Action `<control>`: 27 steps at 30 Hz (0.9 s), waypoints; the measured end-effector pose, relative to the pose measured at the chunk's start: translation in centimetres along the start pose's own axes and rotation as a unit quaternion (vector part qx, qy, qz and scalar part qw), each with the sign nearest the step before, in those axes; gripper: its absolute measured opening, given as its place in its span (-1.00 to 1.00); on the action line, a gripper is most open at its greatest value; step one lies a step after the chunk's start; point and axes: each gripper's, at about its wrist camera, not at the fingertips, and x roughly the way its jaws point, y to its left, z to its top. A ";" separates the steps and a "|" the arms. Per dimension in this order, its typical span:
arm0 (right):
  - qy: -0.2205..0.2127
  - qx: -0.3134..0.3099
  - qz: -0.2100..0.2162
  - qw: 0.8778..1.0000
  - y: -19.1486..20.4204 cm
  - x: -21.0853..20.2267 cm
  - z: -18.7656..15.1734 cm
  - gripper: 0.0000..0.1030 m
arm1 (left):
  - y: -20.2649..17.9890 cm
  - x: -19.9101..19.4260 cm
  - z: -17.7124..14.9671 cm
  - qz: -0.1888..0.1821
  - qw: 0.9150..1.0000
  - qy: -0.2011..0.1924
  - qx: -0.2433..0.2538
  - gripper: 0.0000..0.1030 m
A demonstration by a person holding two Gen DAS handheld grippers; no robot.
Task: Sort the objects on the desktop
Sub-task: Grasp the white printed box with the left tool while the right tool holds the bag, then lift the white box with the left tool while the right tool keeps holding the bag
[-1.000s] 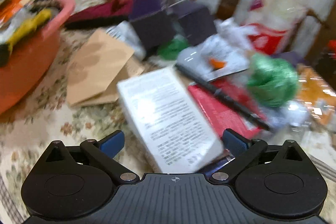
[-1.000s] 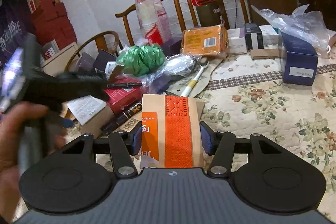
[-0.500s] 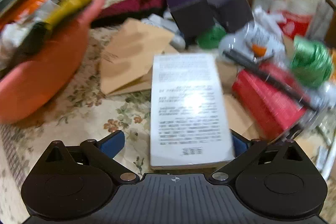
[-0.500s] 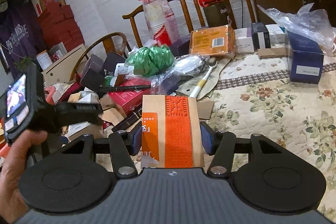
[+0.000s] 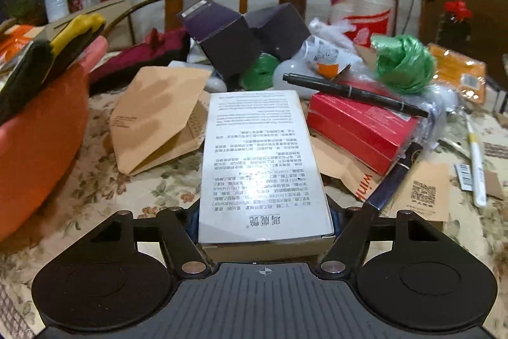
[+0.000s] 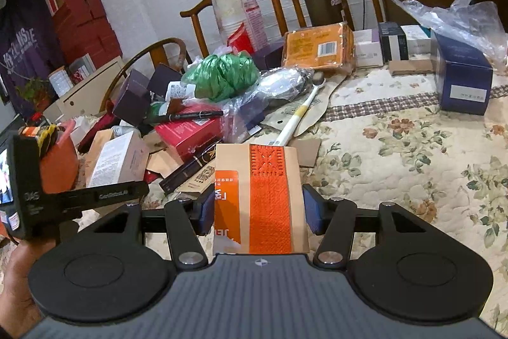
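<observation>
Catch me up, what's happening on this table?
A person is sorting clutter with tongs in each hand. The left tongs have just been closing around a white printed box, which sits between the pads with its far end among the pile. The right tongs grip a tan packet with an orange strip. An orange basin stands at the left.

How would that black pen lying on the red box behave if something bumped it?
The black pen is round and slim, so it would probably roll. It rests slanted across the red box, partly overhanging, so a nudge might tip it off.
</observation>
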 end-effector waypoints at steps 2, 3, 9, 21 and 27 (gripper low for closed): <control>0.002 -0.007 0.000 1.000 0.3 0.0 -0.2 0.17 | 0.5 -0.3 -0.4 -0.011 1.000 -0.009 -0.005 0.36; 0.003 -0.012 0.000 1.000 0.6 0.1 -0.4 0.17 | 0.6 -0.6 -0.7 -0.013 1.000 -0.016 -0.003 0.42; 0.003 -0.051 -0.012 0.999 2.1 0.5 -1.4 0.16 | -0.5 -1.5 -1.6 -0.007 0.998 -0.029 0.049 0.51; -0.014 -0.058 -0.032 0.998 2.9 0.8 -2.0 0.16 | -3.4 -6.0 -2.7 -0.047 0.992 -0.086 0.083 0.38; -0.011 -0.060 -0.034 0.998 3.1 1.0 -2.2 0.16 | -3.4 -6.0 -2.8 -0.054 0.992 -0.082 0.077 0.33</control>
